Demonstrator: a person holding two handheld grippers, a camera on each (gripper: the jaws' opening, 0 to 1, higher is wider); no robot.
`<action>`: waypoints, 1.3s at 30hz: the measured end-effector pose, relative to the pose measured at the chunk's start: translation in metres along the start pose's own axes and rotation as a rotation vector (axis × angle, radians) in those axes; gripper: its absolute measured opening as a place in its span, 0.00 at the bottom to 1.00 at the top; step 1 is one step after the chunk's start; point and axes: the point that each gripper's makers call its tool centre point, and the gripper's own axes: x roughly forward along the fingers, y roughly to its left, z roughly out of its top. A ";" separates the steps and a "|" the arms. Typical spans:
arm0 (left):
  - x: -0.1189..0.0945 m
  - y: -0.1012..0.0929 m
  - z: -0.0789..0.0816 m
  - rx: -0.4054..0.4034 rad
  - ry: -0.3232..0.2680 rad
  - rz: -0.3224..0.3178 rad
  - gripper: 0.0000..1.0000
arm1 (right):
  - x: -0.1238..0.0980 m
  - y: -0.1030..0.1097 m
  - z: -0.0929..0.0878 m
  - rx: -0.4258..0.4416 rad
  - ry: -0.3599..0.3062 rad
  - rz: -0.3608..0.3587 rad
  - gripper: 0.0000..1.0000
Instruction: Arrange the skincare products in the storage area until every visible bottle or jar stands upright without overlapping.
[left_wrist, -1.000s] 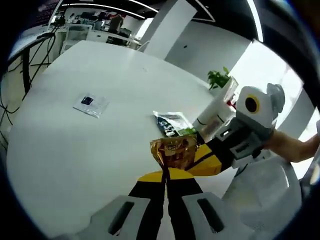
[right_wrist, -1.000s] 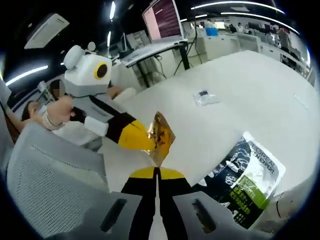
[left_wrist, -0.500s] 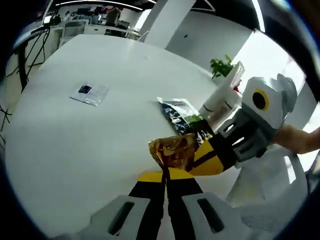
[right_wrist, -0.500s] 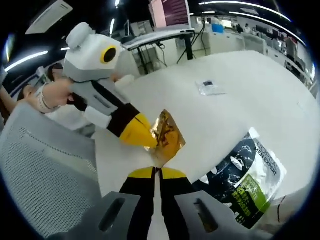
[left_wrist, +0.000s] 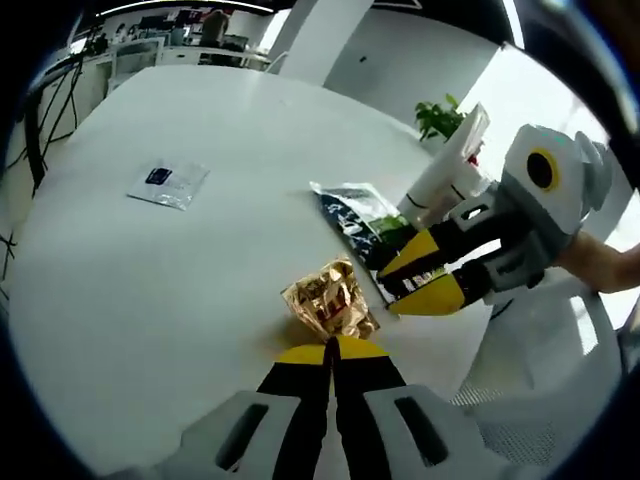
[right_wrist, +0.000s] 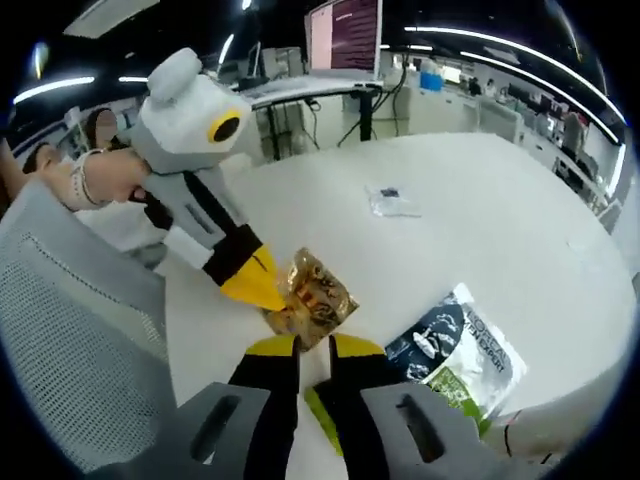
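Fingers (left_wrist: 305, 375) of the left gripper (left_wrist: 331, 345) were pressed together on the near edge of the gold sachet (left_wrist: 325, 305), which hung low over the white table (left_wrist: 120, 290), close to its near edge. Far to the left lay a small clear sachet (left_wrist: 168, 182), well apart from everything else. Right of the gold sachet lay a dark green-and-black pack (left_wrist: 355, 215) flat on the table, and beyond it a white tube (left_wrist: 445, 175) stood with its crimped end up. Furthest right, the right gripper (left_wrist: 392, 290) had let go: half a second earlier its yellow tips had been clamped on the gold sachet's far side, and now its jaws were spread and drawn back, just beside the sachet but no longer touching it. The right gripper view agreed, with its own jaws parted and the sachet held at the left gripper's tip. That probably meant the two-handed hold was over, and the sachet was the left gripper's alone to place.
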 end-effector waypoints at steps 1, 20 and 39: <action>0.001 -0.001 0.000 0.006 0.006 -0.002 0.00 | 0.000 -0.001 0.000 -0.019 0.000 -0.008 0.14; 0.009 -0.016 0.004 0.098 0.108 -0.047 0.00 | 0.023 -0.006 -0.007 -0.112 0.031 -0.003 0.19; 0.013 -0.014 0.013 0.239 0.113 -0.027 0.00 | 0.025 -0.009 -0.014 -0.022 0.044 0.001 0.19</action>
